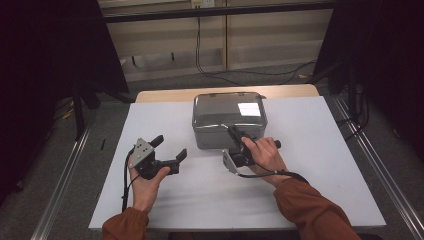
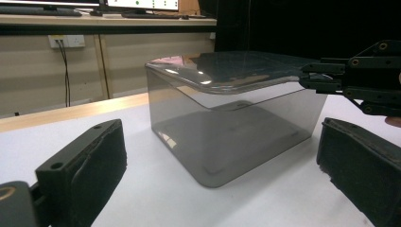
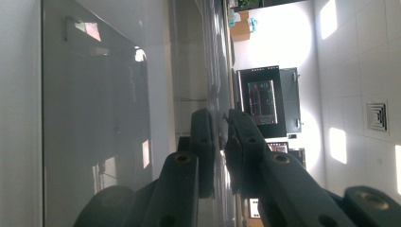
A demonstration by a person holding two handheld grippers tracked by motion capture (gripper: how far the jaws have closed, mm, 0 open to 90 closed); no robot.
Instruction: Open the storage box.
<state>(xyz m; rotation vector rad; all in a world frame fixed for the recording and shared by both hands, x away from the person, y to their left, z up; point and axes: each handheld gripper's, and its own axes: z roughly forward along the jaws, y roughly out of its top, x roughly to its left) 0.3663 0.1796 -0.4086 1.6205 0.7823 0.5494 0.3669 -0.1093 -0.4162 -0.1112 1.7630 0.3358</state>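
Item one: a smoky grey see-through box [image 1: 229,120] with a lid [image 1: 230,110], which we find just above the centre of the high view, standing on the white table top [image 1: 310,165]. In the left gripper view the box [image 2: 231,137] fills the middle of the frame, its lid [image 2: 222,71] overhanging the walls.

Item two: the right gripper [image 1: 234,134], which we see right of centre in the high view, held in the right hand [image 1: 262,155]. Its jaws are pinched together on the near edge of the lid. In the right gripper view the right gripper [image 3: 221,156] shows both jaws close together at lower centre, with the thin lid edge [image 3: 215,61] running up between them.

Item three: the left gripper [image 1: 170,147], at lower left of the high view, held in the left hand [image 1: 147,185]. We note its jaws spread wide, with nothing between them, well apart from the box.

Item four: a wooden strip [image 1: 165,95] along the far edge of the table top.
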